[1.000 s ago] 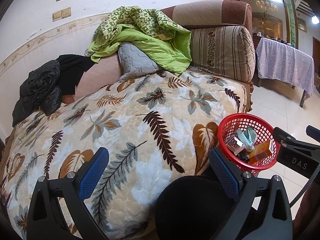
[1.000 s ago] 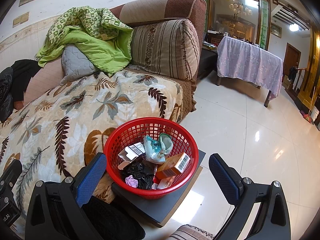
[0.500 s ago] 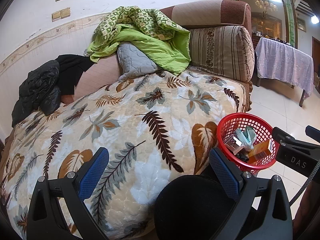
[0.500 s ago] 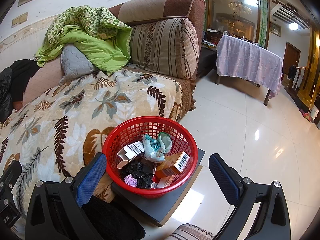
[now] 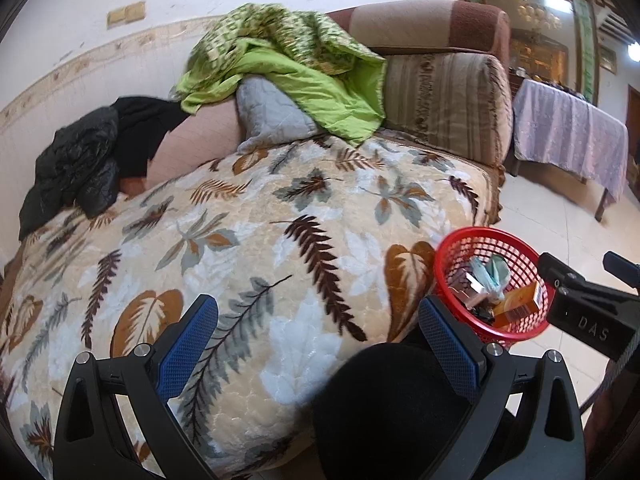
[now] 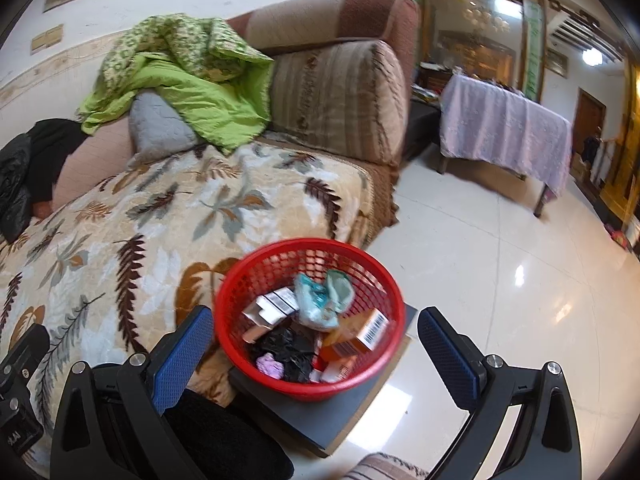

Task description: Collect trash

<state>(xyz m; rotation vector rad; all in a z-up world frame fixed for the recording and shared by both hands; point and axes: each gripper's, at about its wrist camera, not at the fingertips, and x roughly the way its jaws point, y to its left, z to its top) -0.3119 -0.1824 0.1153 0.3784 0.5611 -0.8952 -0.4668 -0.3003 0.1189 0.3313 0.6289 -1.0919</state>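
Before my jaws, a red basket of trash sits on a dark board over the glossy tiled floor, beside the leaf-patterned sofa cover.

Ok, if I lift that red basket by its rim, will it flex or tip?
The red basket is thin open mesh, so its rim probably flexes. The orange box and wrappers look light; a one-sided lift could still tilt it.

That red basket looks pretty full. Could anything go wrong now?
Possibly. The red basket sits on a small dark platform beside the sofa, so a bump from the open right gripper might tip it. The orange box lies high near the rim and could slide out.
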